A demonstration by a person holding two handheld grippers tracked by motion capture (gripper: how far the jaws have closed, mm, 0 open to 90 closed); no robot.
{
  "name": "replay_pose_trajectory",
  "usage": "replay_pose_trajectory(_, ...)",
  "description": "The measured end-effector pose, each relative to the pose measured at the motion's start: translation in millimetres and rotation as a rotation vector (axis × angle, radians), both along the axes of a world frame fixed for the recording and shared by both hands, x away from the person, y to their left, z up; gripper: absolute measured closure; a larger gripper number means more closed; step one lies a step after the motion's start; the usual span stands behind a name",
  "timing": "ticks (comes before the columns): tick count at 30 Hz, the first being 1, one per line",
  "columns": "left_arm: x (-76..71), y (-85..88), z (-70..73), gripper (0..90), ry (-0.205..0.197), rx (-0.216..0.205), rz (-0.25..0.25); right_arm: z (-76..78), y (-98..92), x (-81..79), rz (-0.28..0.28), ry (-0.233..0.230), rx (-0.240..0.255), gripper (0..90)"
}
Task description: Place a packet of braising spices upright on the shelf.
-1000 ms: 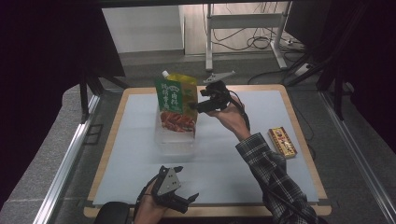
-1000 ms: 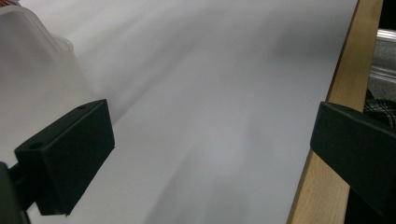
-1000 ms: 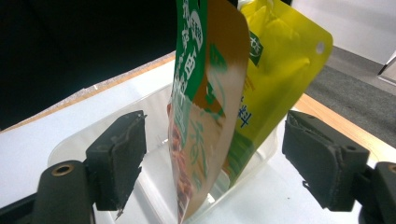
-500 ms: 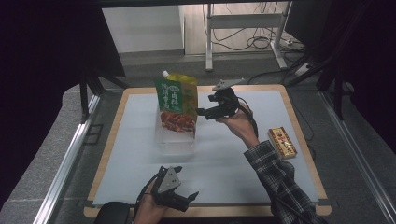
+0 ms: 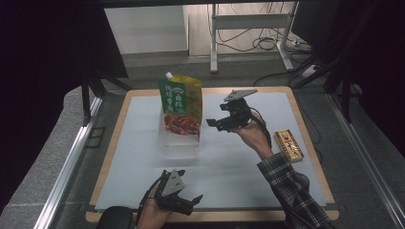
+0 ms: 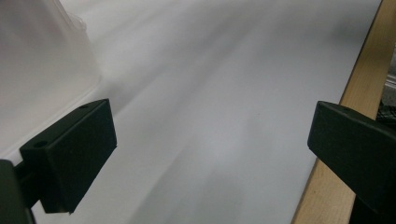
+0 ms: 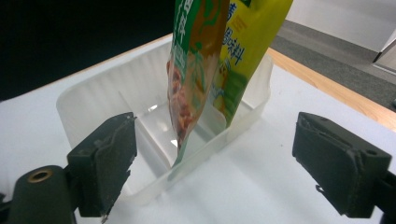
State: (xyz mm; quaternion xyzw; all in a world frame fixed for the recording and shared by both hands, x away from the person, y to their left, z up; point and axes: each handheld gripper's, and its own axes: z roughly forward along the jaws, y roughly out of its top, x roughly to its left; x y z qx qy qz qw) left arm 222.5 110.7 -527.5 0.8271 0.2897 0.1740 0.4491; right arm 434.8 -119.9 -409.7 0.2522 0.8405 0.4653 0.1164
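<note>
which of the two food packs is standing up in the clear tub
The green pouch, upright inside the tub. The small box lies flat at the table's right edge.

Green-yellow pouch upright in clear tray

Quick count. One pouch, green and yellow, standing upright in one clear plastic tray. The right gripper view shows that tray split by a divider, so two compartments there. One small flat box near the desk's right edge. One white mat on one wooden desk. My grippers: two, left gripper and right gripper, two black jaws on each, four jaws total.
</note>
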Motion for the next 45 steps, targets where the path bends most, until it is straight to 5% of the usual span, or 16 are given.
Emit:
replay_pose_trajectory(31,-2.2,-0.9,0.7,0.1,-0.048,0.006,-0.025,-28.4,-36.7,-29.8,-0.008,-0.027,-0.084,5.0)
replay_pose_trajectory(45,-2.6,0.8,2.4,0.1,-0.058,0.001,-0.03,-47.7,-58.2,-29.7,-0.052,0.018,-0.048,4.0)
